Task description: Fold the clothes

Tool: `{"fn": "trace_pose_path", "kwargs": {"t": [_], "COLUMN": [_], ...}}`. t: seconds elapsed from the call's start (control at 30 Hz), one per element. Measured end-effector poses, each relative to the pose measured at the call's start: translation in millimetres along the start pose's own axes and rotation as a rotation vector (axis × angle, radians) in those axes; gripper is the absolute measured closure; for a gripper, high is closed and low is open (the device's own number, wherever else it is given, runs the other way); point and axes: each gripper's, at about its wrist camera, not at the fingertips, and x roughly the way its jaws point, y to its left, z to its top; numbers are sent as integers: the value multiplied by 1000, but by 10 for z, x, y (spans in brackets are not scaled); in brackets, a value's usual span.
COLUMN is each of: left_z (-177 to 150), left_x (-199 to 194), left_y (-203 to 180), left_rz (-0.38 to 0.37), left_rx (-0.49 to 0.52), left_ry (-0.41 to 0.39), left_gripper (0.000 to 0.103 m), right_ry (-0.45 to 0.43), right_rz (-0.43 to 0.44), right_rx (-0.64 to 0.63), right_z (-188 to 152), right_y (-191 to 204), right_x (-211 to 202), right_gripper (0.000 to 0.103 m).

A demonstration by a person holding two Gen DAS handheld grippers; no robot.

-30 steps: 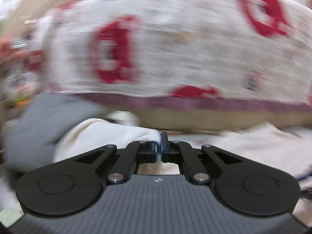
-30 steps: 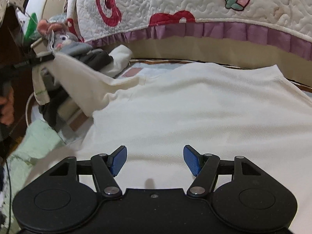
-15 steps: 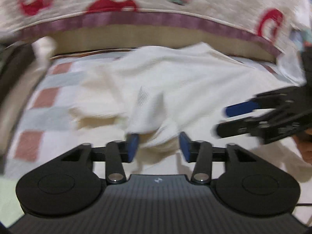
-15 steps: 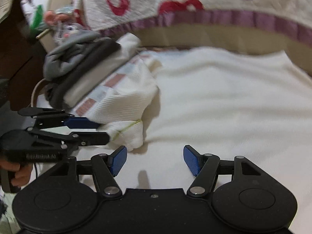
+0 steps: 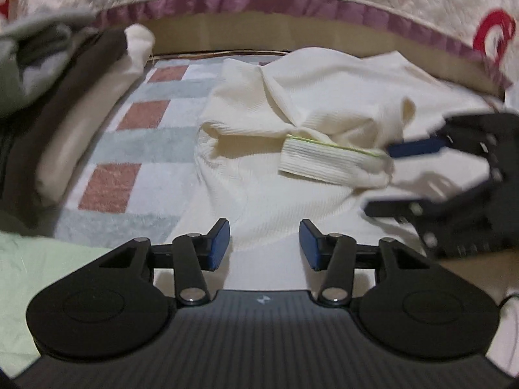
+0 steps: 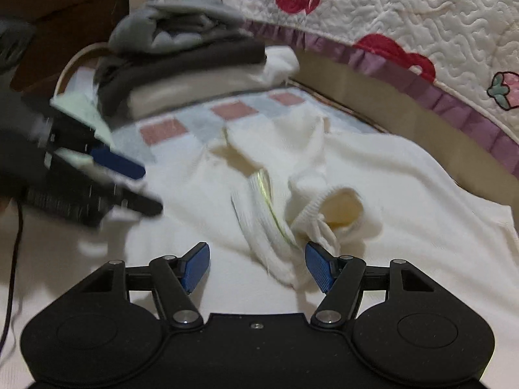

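While cream sweater lies spread at frame centre, sleeve flopped across body, both jaws wide open, empty; stack of folded clothes upper left; sweater only partway folded

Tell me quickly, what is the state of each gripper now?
Left gripper: open, holding nothing, above the white sweater.
Right gripper: open, with the sweater's cuff between its fingers, not clamped.

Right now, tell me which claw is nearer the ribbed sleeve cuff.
Right. The right claw is open with the ribbed sleeve cuff just ahead of its fingertips; the left claw is open over the sweater body, short of the cuff.
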Motion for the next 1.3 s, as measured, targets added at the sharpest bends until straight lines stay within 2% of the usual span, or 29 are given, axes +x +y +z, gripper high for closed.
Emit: {"fn": "trace_pose_path", "kwargs": {"t": [0.03, 0.1, 0.13, 0.17, 0.27, 0.33, 0.43, 0.5, 0.6, 0.7, 0.8, 0.9, 1.03, 1.1, 1.13, 1.17, 1.2, 1.23, 1.27, 1.3], "left_z": [-12, -28, -20, -11, -5, -29, -70, -82, -26, 106, 266, 402, 506, 531, 547, 568, 589, 604, 608, 605], "left_x": [12, 34, 38, 30, -12, -13, 8, 5, -38, -24, 110, 381, 779, 934, 965, 977, 983, 978, 964, 949], "left_y": [-6, -4, 24, 52, 159, 242, 314, 339, 301, 201, 109, 43, -36, -45, -36, -27, -22, -25, -31, -38], "left_rz": [6, 18, 23, 31, 52, 71, 88, 75, 39, 55, 81, 96, 144, 170, 169, 162, 160, 162, 163, 166], "left_rx": [9, 12, -8, -21, -51, -72, -99, -118, -112, -9, 129, 269, 428, 443, 431, 417, 404, 395, 392, 392], "left_ry": [7, 21, 26, 25, 22, 39, 64, 58, 14, -29, -62, -51, -21, -4, -11, -15, -17, -20, -26, -32], "left_gripper": [56, 56, 56, 56, 56, 56, 56, 56, 56, 55, 52, 52, 50, 49, 48, 48, 48, 54, 73, 81], "right_ry": [8, 39, 48, 49, -56, -122, -178, -174, -99, -65, -84, -97, -118, -104, -89, -72, -56, -40, -33, -62], "right_rz": [3, -10, -21, -9, 100, 86, 6, -83, -209, -233, -232, -221, -154, -149, -159, -177, -202, -227, -233, -215], "right_rx": [-14, -45, -37, 8, 279, 379, 473, 539, 646, 697, 706, 727, 754, 724, 707, 710, 727, 744, 776, 811], "right_z": [16, 40, 63, 99, 160, 121, -77, -308, -584, -644, -663, -746, -769, -766, -769, -786, -812, -839, -877, -924], "right_y": [-30, -103, -167, -269, -758, -1038, -1428, -1672, -1954, -2081, -2114, -2169, -2174, -2129, -2113, -2119, -2137, -2155, -2189, -2224], "right_x": [79, 239, 287, 287, -111, -460, -863, -971, -964, -970, -1019, -1016, -884, -783, -715, -645, -576, -508, -451, -432], "right_gripper": [33, 50, 81, 91, 92, 92, 91, 90, 90, 90, 89, 80, 59, 50, 38, 33, 33, 33, 32, 32]}}
